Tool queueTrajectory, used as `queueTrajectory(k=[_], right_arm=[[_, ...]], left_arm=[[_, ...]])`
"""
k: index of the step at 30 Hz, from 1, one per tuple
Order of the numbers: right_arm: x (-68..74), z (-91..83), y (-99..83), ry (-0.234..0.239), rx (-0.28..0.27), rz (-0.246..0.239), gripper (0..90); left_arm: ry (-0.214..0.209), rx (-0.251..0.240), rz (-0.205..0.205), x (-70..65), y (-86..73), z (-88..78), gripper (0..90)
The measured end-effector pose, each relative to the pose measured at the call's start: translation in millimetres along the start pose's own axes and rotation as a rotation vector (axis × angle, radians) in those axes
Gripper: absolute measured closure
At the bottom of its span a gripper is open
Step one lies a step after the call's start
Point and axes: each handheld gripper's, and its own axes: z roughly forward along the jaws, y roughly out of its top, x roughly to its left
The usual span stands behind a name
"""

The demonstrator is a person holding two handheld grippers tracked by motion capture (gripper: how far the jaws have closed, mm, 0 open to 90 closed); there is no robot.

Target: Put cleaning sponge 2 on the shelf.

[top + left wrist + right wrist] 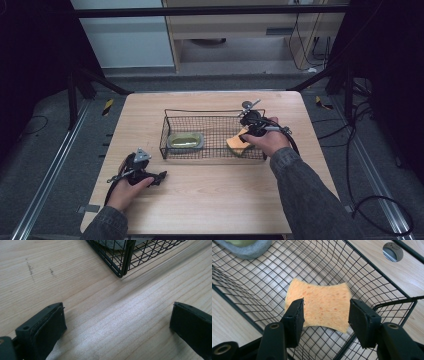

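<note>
Evidently orange sponge [319, 305] was let go inside wire basket [384, 277]; right gripper [325, 315] released, jaws flanking sponge. Straight lift-out advised, mesh avoided. Left gripper [117, 325] spread empty over counter [50, 277].

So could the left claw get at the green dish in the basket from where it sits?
Probably yes. The left claw stands open on bare table, and the green dish lies in the near-left end of the open-topped basket, so it must go over the wire wall.

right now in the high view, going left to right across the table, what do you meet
left gripper → near-left corner of the wire basket → grey dish with something green in it → orange sponge → right gripper
</note>
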Motion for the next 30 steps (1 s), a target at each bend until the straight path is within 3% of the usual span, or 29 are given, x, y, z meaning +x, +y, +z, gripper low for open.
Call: queueTrajectory(k=[4,11,15,21,30], right_arm=[[0.4,-5.3,-1.8,-0.003,-0.009,-0.011,44.5],[-2.5,-17.4,-7.7,-0.004,-0.066,0.018,34.9],[-6.1,-23.0,-12.1,-0.026,-0.101,0.033,23.9],[-13.8,-32.0,-20.5,-0.037,-0.197,0.084,9.5],[-24.6,-46.1,-39.2,-0.064,-0.251,0.128,8.0]], left_arm=[[0.0,0.0,0.0,0.0,0.0,0.0,0.0],[0.0,0.0,0.0,0.0,0.0,0.0,0.0],[0.0,0.0,0.0,0.0,0.0,0.0,0.0],[0.0,0.0,0.0,0.0,0.0,0.0,0.0],[0.0,0.0,0.0,0.0,0.0,0.0,0.0]])
